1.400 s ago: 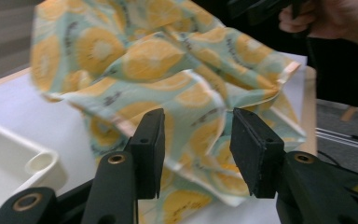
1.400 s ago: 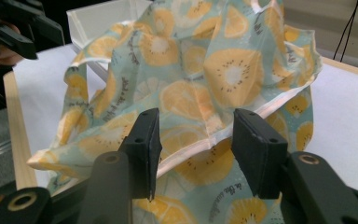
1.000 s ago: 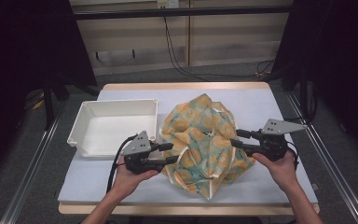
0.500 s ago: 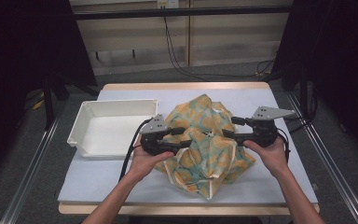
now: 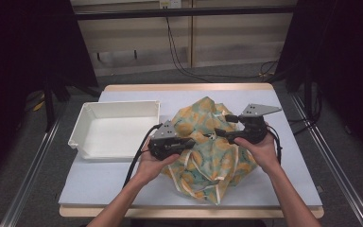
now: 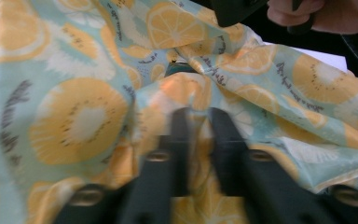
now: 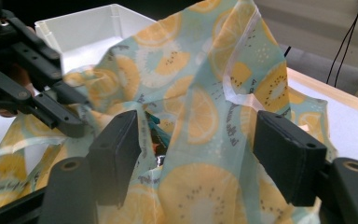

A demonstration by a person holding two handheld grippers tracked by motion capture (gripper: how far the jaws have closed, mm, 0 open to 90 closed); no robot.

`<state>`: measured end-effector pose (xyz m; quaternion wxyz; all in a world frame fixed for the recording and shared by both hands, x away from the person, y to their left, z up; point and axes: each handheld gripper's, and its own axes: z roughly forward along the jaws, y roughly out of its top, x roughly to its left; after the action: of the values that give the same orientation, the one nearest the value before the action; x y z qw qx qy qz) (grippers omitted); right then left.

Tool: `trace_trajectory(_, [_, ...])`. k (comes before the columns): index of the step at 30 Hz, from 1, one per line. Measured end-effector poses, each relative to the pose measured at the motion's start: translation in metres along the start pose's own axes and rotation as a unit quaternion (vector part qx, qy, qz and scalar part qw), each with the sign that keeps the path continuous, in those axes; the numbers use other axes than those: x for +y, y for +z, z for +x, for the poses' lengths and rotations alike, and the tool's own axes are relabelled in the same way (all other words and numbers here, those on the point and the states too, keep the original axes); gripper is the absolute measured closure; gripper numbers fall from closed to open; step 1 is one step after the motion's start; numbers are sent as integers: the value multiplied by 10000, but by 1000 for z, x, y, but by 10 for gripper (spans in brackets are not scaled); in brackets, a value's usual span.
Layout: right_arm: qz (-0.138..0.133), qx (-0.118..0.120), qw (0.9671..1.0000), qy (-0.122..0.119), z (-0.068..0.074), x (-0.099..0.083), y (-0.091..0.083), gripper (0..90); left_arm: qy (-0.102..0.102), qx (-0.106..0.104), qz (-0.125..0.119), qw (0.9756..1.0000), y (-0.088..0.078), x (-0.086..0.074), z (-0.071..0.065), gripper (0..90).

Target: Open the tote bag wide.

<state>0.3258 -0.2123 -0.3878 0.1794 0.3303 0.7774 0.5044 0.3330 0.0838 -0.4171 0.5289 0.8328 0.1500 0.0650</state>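
A crumpled cloth bag [image 5: 211, 146] printed with orange slices sits in the middle of the desk [image 5: 99, 182], lower centre of the high view, with a white tray [image 5: 116, 130] just left of it. Both hands come in from the bottom edge and meet over the bag's top, one on each side of its mouth — a placing that reads as getting ready to pull the opening apart.

The left tongs [image 5: 192, 142] reach in from the left of the bag. In the left gripper view they [image 6: 198, 126] have just been closing, and the two black jaws now stand almost together with a fold of the printed cloth pinched between them; that grip likely serves as the anchor for one lip of the bag.

The right tongs [image 5: 220, 134] come in from the right, nearly facing the left ones. In the right gripper view they [image 7: 196, 140] have just been opening: the jaws stand wide, and a tall pleat of cloth with a pale hem rises in the gap, though neither pad presses on it — so this side is not yet gripped. Down in the dark slit of the mouth something teal and something shiny show, too hidden to name. The white tray, upper left in that view, is probably kept close to receive what comes out.
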Motion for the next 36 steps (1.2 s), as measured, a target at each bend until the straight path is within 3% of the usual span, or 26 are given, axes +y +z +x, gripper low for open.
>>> trace_trajectory(2, [30,-22,10000,2,-1,1,2,303,0,-8,-21,10000,-2,0,0,898])
trace_trajectory(6, [101,-57,9999,-8,-4,3,8,289,-115,-161,-248,9995,-8,5,0,900])
trace_trajectory(8, [134,-47,9999,-12,-5,4,10,276,-138,-132,-307,9993,-11,10,-1,900])
trace_trajectory(12, [163,-77,9998,-36,-6,10,11,270,-63,-209,-399,9990,-14,31,1,900])
trace_trajectory(16, [171,-115,9998,-45,-7,16,9,311,-137,-311,-710,9969,-20,45,0,900])
trace_trajectory(18, [198,-88,9998,24,-15,17,10,435,-159,-353,-784,9962,-23,50,-2,900])
trace_trajectory(19, [198,-88,9998,24,-15,17,10,435,-169,-417,-844,9954,-24,53,-4,900])
trace_trajectory(20, [202,-30,9997,100,-20,19,11,593,-69,-396,-827,9958,-25,58,-8,900])
trace_trajectory(21, [202,-30,9997,100,-20,19,11,593,-69,-396,-827,9958,-25,58,-8,900])
trace_trajectory(22, [235,17,9997,100,-25,21,11,718,-47,-542,-791,9954,-27,63,-13,900])
trace_trajectory(23, [235,17,9997,100,-25,21,11,718,-47,-542,-791,9954,-27,63,-13,900])
trace_trajectory(24, [242,31,9996,135,-31,22,12,853,16,-564,-768,9954,-26,64,-16,900])
trace_trajectory(28, [236,-71,9994,240,-41,22,12,900,101,-753,-617,9952,-28,61,-28,900])
trace_trajectory(32, [335,-434,9975,453,-64,14,11,900,142,-899,-452,9948,-36,49,-40,900])
trace_trajectory(36, [563,-552,9965,290,-64,5,17,900,182,-1057,-336,9937,-40,36,-52,900])
